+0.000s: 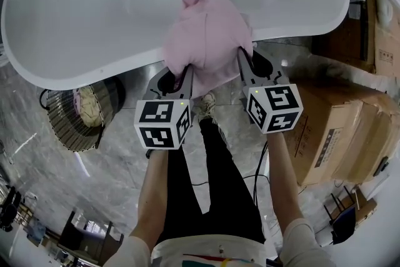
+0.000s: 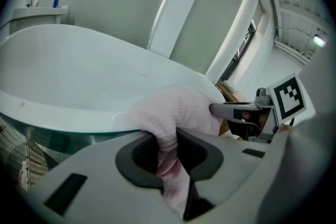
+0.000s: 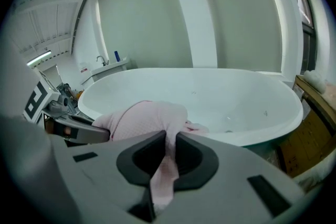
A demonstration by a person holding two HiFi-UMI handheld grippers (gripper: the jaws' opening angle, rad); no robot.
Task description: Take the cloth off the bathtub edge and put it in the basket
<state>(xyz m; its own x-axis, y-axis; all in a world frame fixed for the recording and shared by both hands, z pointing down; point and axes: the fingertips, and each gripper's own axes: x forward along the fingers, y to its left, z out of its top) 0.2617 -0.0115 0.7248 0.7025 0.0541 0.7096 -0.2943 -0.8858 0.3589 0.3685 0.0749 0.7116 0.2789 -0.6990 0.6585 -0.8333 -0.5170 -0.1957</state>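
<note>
The pink cloth was held at its near hem by both tools: the fingers of the left gripper and of the right gripper were closed almost together, each pinched on a fold of it. The cloth lay bunched over the bathtub edge, so only the grasp was judged done. It was yet to be lifted clear and carried to the wire basket, which was set on the floor to the left, well apart.

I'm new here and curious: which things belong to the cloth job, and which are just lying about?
Job: pink cloth, bathtub edge, wire basket, left gripper and right gripper, both shut on the cloth.
Lying about: cardboard boxes, washbasin.
</note>
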